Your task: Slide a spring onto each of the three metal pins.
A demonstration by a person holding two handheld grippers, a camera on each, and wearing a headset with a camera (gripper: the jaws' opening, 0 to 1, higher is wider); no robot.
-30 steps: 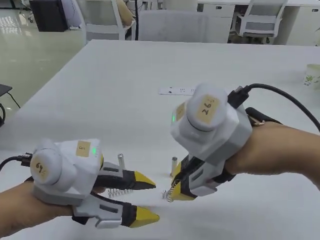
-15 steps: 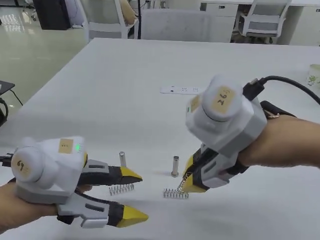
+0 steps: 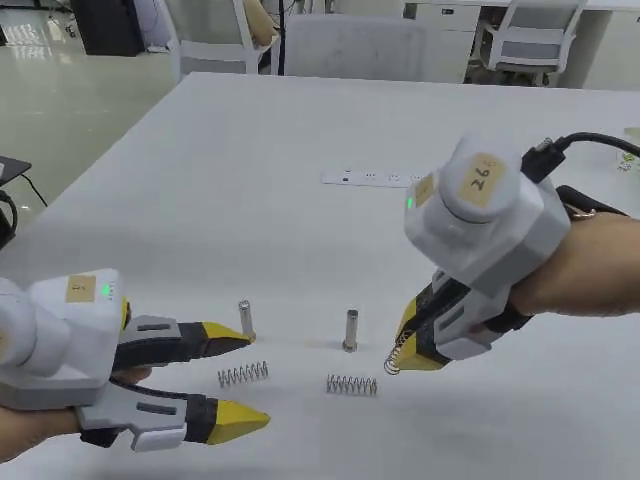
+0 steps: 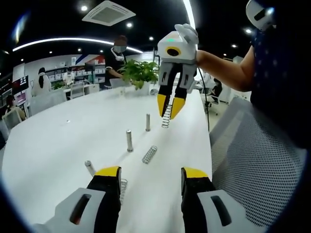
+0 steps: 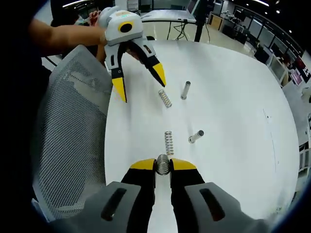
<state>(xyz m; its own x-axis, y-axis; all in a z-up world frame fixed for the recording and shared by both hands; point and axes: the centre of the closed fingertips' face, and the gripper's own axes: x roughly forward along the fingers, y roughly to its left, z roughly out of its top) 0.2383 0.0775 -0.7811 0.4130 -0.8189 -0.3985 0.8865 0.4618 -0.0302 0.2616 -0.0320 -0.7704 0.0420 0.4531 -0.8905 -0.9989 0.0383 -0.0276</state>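
Two upright metal pins (image 3: 244, 318) (image 3: 351, 330) stand on the white table (image 3: 300, 230); the left gripper view shows three pins (image 4: 89, 167) (image 4: 129, 140) (image 4: 147, 122). Two springs (image 3: 243, 374) (image 3: 351, 384) lie loose in front of them. My right gripper (image 3: 408, 358) hovers just right of the middle pin, shut on a third spring (image 3: 393, 358) that hangs from its tips (image 5: 163, 165). My left gripper (image 3: 240, 380) is open at the lower left, its jaws on either side of the left loose spring (image 4: 123, 187).
A white power strip (image 3: 370, 178) lies further back on the table. Office chairs (image 3: 515, 40) stand beyond the far edge. A mesh chair back (image 5: 73, 126) is close beside the table. A person (image 4: 116, 53) and a plant (image 4: 138, 73) are at the table's far end.
My right gripper has moved right and a little up with the spring, away from the loose spring. The left gripper has drawn back to the left, still open.
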